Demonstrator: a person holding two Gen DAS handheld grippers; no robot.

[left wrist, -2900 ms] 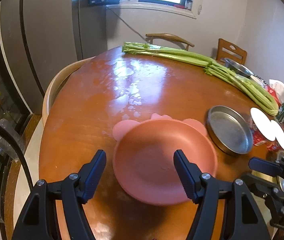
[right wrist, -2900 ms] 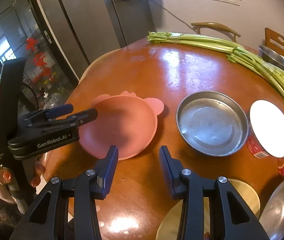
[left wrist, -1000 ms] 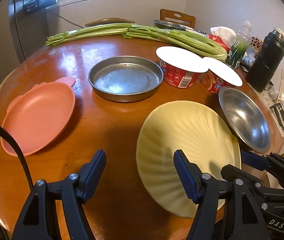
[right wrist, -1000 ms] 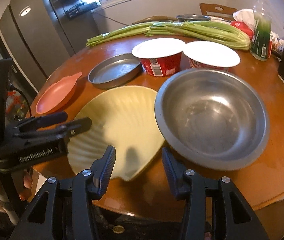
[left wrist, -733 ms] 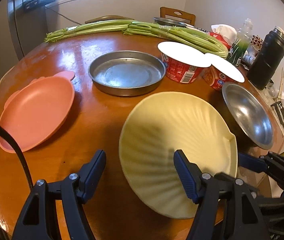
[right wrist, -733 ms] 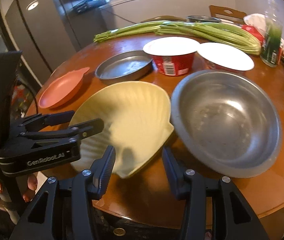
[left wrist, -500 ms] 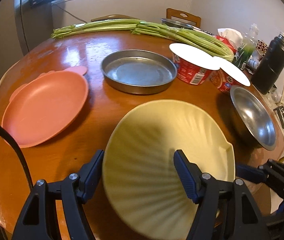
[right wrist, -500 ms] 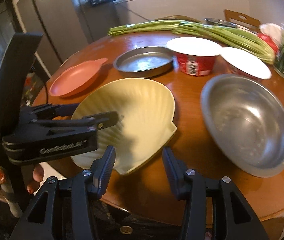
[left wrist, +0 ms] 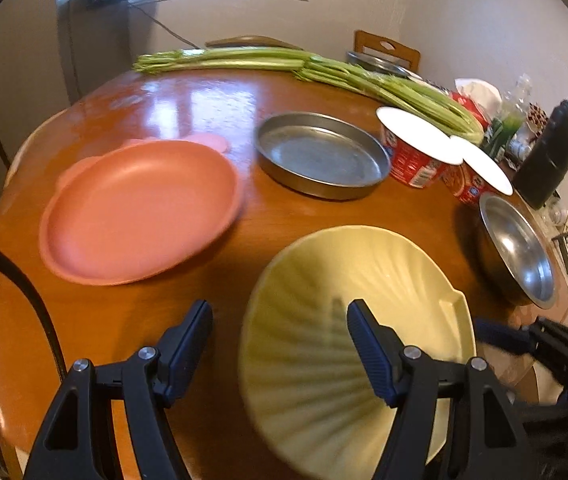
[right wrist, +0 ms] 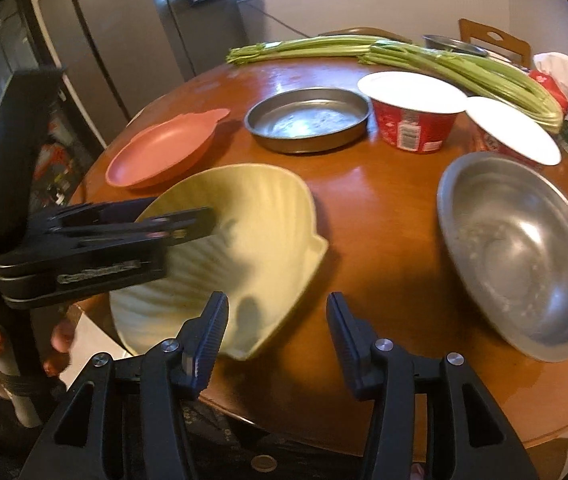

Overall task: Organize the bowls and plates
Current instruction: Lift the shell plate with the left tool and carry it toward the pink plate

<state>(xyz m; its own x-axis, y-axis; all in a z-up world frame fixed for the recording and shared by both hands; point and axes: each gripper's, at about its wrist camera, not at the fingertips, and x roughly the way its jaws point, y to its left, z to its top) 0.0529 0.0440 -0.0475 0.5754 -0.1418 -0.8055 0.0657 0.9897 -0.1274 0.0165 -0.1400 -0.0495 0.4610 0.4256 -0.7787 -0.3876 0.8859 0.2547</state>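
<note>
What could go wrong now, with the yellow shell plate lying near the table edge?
1. The yellow shell plate seems to overhang the table edge; a nudge from the open left tongs might tip it off.
2. Sliding it sideways could knock it against the steel bowl close beside it.

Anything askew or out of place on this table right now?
Yes: the yellow shell-shaped plate juts past the table's near edge, partly unsupported. Long celery stalks sprawl across the far side among the dishes.
</note>
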